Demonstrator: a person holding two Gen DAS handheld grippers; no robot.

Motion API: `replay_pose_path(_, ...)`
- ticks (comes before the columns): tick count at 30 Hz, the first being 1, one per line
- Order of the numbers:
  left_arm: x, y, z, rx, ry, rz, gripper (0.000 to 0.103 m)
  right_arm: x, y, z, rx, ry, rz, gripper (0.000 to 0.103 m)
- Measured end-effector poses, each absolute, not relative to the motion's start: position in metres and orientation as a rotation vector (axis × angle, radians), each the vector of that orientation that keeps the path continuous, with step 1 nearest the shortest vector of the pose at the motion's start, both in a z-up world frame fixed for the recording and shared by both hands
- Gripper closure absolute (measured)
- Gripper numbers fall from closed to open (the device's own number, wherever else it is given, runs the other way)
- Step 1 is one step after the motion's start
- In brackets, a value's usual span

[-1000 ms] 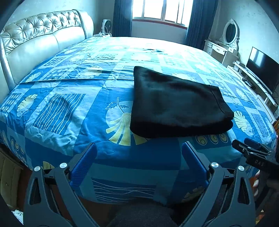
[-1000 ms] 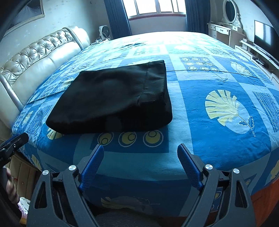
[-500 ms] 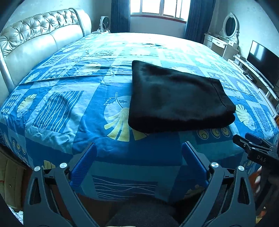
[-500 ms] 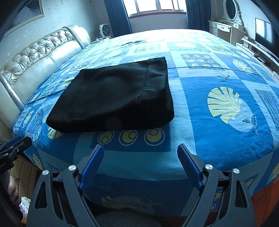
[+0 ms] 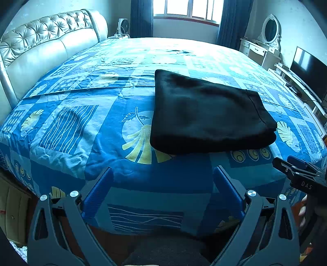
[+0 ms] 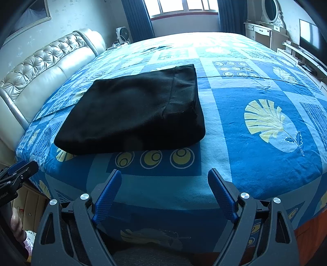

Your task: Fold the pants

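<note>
The black pants (image 5: 206,114) lie folded into a thick flat rectangle on the blue patterned bedspread (image 5: 85,122), near the bed's front edge; they also show in the right wrist view (image 6: 134,114). My left gripper (image 5: 162,174) is open and empty, held back from the bed's edge, below and left of the pants. My right gripper (image 6: 164,176) is open and empty, in front of the pants' right end. Each gripper shows at the edge of the other's view: the right gripper (image 5: 296,169) and the left gripper (image 6: 18,174).
A padded cream headboard (image 5: 47,47) runs along the left. A dresser with an oval mirror (image 5: 269,30) and a TV (image 5: 308,69) on a low stand are at the right. A window (image 5: 184,10) with dark curtains is behind the bed.
Both grippers have drifted slightly, so the pants sit a little lower in the views. The pants have not moved and both grippers stay open.
</note>
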State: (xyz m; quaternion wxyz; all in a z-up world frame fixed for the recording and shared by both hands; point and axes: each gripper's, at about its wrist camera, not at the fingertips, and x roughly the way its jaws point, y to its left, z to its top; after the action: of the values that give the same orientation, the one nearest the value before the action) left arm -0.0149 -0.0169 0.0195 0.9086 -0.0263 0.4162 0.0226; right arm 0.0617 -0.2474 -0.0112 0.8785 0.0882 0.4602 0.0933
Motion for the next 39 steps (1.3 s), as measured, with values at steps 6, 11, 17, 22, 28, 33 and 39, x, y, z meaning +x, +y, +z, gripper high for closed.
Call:
replay_pose_path(6, -0.0153, -0.0175, 0.019, -0.057, 0.862, 0.047, 0.005, 0.0609, -0.2468, -0.0112, 0.185, 0.96, 0.197, 0.018)
replay_pose_path(11, -0.0158, -0.0185, 0.0188, -0.057, 0.861, 0.045, 0.005, 0.0602, -0.246, -0.0112, 0.185, 0.962, 0.199, 0.018)
replay_pose_path(17, -0.016, -0.0207, 0.0194, -0.053, 0.861, 0.044, 0.005, 0.0594, -0.2443, -0.0115, 0.182, 0.964, 0.206, 0.018)
replay_pose_path(22, -0.0161, -0.0207, 0.0198, -0.055, 0.861, 0.044, 0.005, 0.0596, -0.2441, -0.0119, 0.182, 0.966, 0.209, 0.018)
replay_pose_path(28, -0.0169, -0.0216, 0.02, -0.054, 0.862, 0.045, 0.005, 0.06, -0.2444, -0.0122, 0.185, 0.966, 0.21, 0.018)
replay_pose_path(33, -0.0173, -0.0222, 0.0197, -0.05, 0.861, 0.046, 0.005, 0.0602, -0.2438, -0.0126, 0.183, 0.969, 0.215, 0.018)
replay_pose_path(39, -0.0172, -0.0223, 0.0189, -0.05, 0.861, 0.048, 0.005, 0.0605, -0.2428, -0.0131, 0.182, 0.972, 0.22, 0.018)
